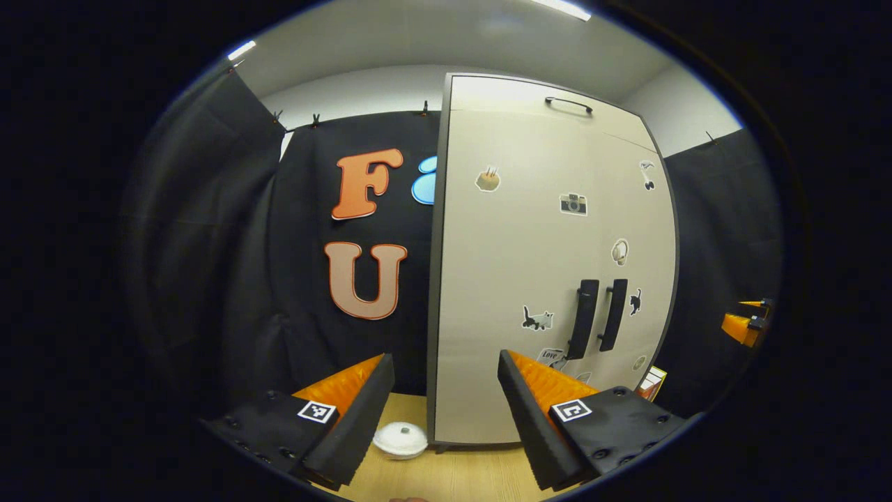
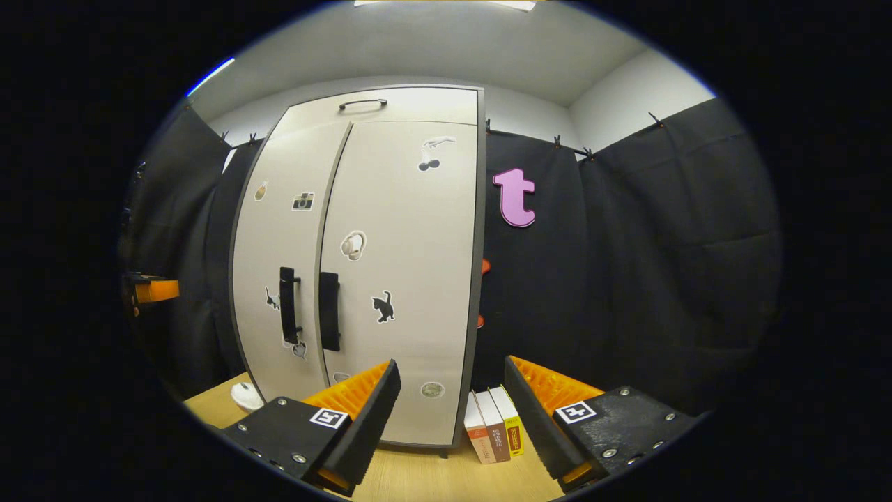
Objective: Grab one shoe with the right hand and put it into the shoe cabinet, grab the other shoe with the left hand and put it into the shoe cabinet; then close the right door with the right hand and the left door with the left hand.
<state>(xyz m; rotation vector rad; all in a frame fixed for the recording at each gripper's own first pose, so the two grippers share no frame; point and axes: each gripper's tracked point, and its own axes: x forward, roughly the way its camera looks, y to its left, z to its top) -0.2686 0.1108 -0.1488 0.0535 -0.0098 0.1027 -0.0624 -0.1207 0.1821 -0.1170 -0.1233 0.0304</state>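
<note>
Left gripper view faces the shoe cabinet (image 1: 550, 279) standing on the table (image 1: 453, 474) with both doors closed, the left gripper (image 1: 446, 411) with jaws spread and empty, while right gripper view shows the right gripper (image 2: 451, 418) likewise released before the cabinet, books (image 2: 495, 425) just beside it

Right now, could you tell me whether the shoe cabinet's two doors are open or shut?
Shut: both doors of the shoe cabinet lie flush, their two handles side by side at the centre seam.
</note>
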